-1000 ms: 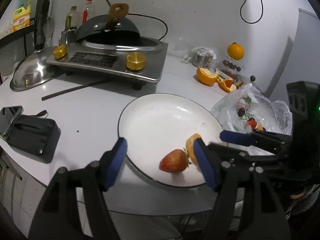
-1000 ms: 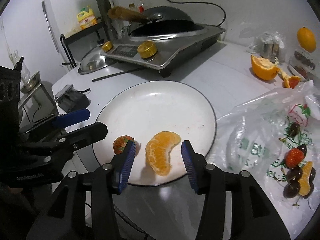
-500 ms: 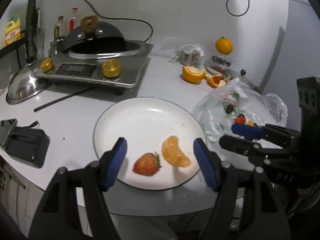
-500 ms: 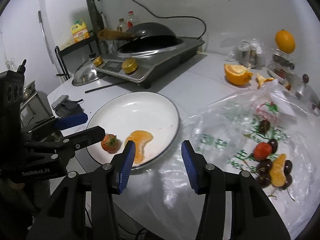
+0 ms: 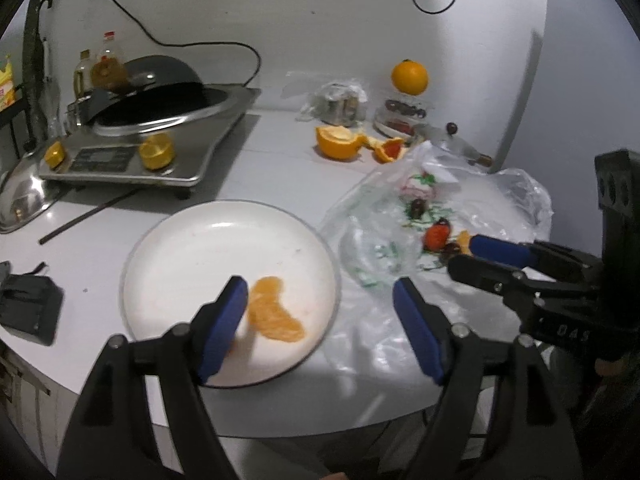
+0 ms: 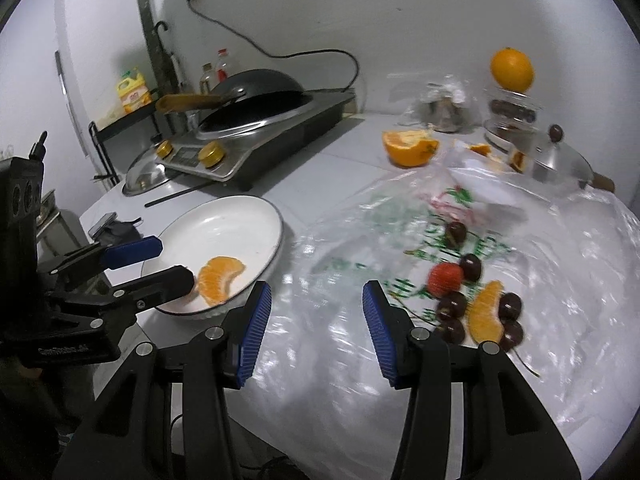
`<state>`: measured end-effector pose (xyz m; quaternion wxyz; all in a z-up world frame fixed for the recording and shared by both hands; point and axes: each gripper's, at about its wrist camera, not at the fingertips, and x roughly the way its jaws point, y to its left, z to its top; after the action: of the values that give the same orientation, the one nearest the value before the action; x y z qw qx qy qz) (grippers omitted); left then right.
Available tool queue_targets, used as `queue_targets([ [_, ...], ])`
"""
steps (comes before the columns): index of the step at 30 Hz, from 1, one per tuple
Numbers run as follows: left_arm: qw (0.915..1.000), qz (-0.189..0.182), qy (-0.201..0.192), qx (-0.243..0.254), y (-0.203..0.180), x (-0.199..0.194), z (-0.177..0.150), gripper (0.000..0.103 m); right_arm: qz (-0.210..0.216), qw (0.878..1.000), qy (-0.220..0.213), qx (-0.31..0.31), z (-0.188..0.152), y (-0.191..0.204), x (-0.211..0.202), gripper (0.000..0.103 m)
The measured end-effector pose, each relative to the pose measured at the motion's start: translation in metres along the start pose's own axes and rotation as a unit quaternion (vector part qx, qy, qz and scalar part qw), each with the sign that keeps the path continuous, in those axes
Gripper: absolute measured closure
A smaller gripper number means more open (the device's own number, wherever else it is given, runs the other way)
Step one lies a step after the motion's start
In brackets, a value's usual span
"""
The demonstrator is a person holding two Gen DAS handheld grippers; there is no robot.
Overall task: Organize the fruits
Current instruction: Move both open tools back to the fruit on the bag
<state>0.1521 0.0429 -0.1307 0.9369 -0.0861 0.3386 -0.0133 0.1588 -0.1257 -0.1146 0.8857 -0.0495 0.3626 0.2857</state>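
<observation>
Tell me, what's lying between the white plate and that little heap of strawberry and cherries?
Only crumpled clear plastic bag, seen from the right wrist: it spreads from the white plate to the strawberry and cherries.

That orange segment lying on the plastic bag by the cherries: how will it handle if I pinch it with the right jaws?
The orange segment looks soft and pulpy, so it would probably squash or tear under a hard pinch. It lies on crinkled plastic bag, which may slide or lift with it. Dark cherries touch both sides, so they will likely roll when nudged.
</observation>
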Motion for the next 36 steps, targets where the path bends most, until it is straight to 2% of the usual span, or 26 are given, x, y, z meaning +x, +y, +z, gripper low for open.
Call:
queue_targets([
  [17, 0.9993, -0.018, 0.013, 0.031, -0.053, 0.013, 0.006, 0.024, -0.032, 0.998, -0.020, 0.045, -0.020, -0.065, -0.029, 0.053],
  [29, 0.9985, -0.029, 0.029, 0.035, -0.070, 0.023, 0.003, 0.023, -0.044, 0.997, 0.006, 0.059, -0.036, -0.086, -0.015, 0.053],
  [31, 0.9985, -0.031, 0.035, 0.030, -0.068, 0.026, 0.001, 0.017, -0.045, 0.997, 0.014, 0.057, -0.037, -0.086, -0.009, 0.053],
  [32, 0.9983, -0.034, 0.039, 0.027, -0.067, 0.028, 0.001, 0.009, -0.046, 0.997, 0.018, 0.057, -0.037, -0.086, -0.006, 0.053],
  [36, 0.9982, -0.038, 0.042, 0.019, -0.064, 0.031, 0.000, 0.007, -0.050, 0.997, 0.035, 0.048, -0.037, -0.084, 0.006, 0.053],
])
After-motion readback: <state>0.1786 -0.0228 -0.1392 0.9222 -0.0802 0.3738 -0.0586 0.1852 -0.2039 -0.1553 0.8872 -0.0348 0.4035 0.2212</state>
